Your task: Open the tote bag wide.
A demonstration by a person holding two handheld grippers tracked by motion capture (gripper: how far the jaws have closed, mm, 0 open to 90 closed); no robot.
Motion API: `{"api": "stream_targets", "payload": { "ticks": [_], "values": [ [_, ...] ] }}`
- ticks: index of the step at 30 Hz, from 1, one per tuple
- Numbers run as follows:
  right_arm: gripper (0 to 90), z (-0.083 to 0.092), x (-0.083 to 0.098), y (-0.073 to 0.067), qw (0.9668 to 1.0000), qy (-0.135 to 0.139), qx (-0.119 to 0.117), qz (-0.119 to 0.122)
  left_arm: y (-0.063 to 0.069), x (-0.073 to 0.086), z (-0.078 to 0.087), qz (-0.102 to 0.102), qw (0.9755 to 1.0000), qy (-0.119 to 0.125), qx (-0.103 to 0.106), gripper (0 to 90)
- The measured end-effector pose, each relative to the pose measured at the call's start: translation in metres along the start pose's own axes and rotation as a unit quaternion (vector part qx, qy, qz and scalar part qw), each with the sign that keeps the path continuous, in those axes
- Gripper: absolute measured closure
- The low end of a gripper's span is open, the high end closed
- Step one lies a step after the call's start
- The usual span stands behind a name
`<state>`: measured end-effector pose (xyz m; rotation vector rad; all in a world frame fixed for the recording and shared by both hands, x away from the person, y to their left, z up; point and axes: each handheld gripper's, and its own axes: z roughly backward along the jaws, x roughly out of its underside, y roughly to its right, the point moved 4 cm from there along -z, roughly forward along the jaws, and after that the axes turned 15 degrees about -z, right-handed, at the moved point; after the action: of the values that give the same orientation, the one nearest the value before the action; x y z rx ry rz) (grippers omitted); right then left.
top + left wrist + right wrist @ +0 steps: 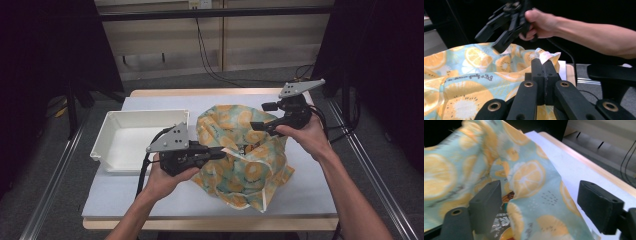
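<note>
I have the bag (pixel 240 155) on the surface (pixel 310 175) between my two tongs, and the step in hand looks like opening its mouth. My left tongs (pixel 220 152) are pressed together on the bag's near rim; in the left gripper view the jaws meet with a fold of cloth and a white tag (pixel 547 56) coming out just beyond them. My right tongs (pixel 257 126) are spread, with the far rim of the bag lying between the jaws but not yet pinched.

To do this well, I judge I should keep the left pinch firm and low, then bring the right tongs down over one layer of cloth only and close on the hem, not on the loose fold below it. Something dark and printed shows inside the bag just past the right tongs' left jaw; I cannot tell what it is, and I would avoid catching it. Then pull the two rims apart gently, so the cloth does not slip.

The bag sits slumped, its mouth facing up toward the tongs. Its long axis runs from under the right tongs down past the left tongs to the near corner. The tray (pixel 107 145) lies just left of the left tongs.
</note>
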<state>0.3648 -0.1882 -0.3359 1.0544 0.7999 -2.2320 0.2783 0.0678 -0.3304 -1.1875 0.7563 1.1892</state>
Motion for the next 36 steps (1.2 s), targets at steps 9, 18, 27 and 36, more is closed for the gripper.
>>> {"api": "stream_targets", "payload": {
  "ticks": [9, 18, 27, 36],
  "values": [
    [55.4, -0.025, 0.016, -0.001, 0.9991, -0.041, -0.001, 0.008, 0.012, 0.009, 0.007, 0.008, 0.9998, -0.013, 0.016, 90.0],
    [90.0, -0.023, 0.015, 0.024, 0.9992, -0.027, -0.010, -0.028, 0.027, 0.026, 0.015, 0.016, 0.9993, -0.029, 0.018, 90.0],
    [90.0, -0.015, 0.009, 0.035, 0.9992, -0.007, 0.011, -0.038, 0.048, 0.030, 0.025, 0.010, 0.9984, -0.040, 0.039, 90.0],
    [90.0, -0.025, 0.004, 0.066, 0.9970, 0.015, 0.041, -0.064, 0.051, 0.046, 0.024, 0.034, 0.9970, -0.039, 0.057, 90.0]
  ]
}}
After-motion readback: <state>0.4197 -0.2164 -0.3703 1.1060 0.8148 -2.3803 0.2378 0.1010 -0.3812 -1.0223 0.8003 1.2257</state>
